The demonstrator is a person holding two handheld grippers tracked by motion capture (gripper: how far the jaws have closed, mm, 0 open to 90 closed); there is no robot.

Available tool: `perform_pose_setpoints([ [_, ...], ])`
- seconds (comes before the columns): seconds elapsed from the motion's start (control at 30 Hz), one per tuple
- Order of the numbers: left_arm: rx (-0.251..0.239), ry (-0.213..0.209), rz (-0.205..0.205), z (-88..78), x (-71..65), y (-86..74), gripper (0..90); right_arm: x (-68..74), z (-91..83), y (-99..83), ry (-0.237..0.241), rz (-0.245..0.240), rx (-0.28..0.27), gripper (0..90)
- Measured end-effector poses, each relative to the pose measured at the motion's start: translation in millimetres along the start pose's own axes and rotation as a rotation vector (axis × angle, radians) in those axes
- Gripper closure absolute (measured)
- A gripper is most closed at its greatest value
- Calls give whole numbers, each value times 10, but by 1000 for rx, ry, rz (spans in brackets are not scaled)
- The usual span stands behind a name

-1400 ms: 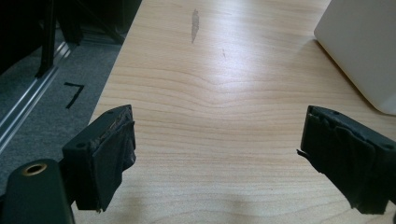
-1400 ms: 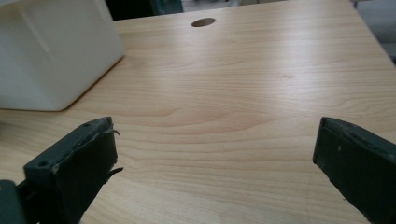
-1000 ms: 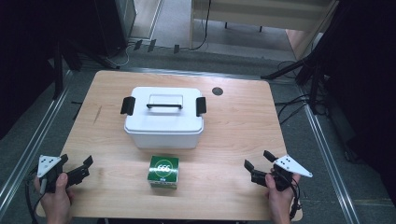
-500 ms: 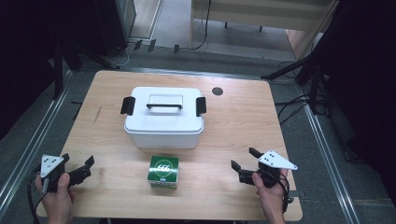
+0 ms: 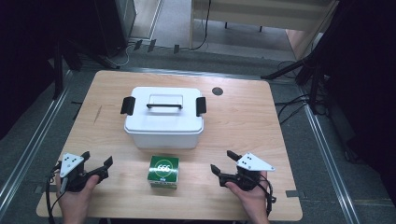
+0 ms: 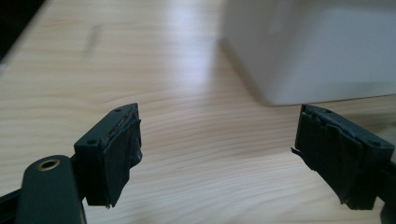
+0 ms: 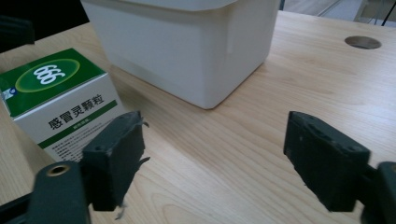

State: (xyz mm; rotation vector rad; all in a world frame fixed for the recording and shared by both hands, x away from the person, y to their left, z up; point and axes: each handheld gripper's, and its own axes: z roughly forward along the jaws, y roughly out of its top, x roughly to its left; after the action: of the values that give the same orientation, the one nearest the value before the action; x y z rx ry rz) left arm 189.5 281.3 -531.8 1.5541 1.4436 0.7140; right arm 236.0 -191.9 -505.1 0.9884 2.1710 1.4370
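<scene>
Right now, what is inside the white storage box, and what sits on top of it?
The white storage box is closed by its lid, so its contents cannot be seen. On top are a black-trimmed carry handle and two black side latches.

A white lidded bin [image 5: 164,122] with black side latches and a black handle stands mid-counter [image 5: 243,126]. Just in front of it sits a small green-and-white box [image 5: 164,171] marked 666. A round dark grommet hole [image 5: 217,91] lies near the counter's far edge.
</scene>
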Motion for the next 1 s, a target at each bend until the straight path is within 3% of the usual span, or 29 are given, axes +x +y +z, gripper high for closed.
perform_pose_setpoints([
  [0.03,-5,-33,-2,5,-106,16,170,34,20,-8,2,-2,0,267],
  [0.1,1,-44,21,17,-219,19,307,101,57,-24,20,-8,2,319],
  [0.27,36,-122,60,64,-468,1,580,255,159,-46,23,-26,18,461],
  [0.3,36,-122,60,64,-468,1,649,279,186,-50,29,-23,23,497],
  [0.4,75,-211,62,124,-658,-17,777,347,281,-74,79,-2,42,666],
  [0.5,104,-247,83,174,-793,-32,874,447,368,-90,123,-1,61,793],
  [0.57,116,-272,97,198,-877,-47,899,523,425,-99,152,-2,65,834],
  [0.7,138,-303,117,219,-1002,-66,900,641,508,-124,158,-28,77,887],
  [0.9,154,-324,137,234,-1143,-101,900,712,572,-157,175,-16,88,898],
  [1.0,154,-337,123,242,-1176,-112,900,702,559,-161,157,-19,92,899],
])
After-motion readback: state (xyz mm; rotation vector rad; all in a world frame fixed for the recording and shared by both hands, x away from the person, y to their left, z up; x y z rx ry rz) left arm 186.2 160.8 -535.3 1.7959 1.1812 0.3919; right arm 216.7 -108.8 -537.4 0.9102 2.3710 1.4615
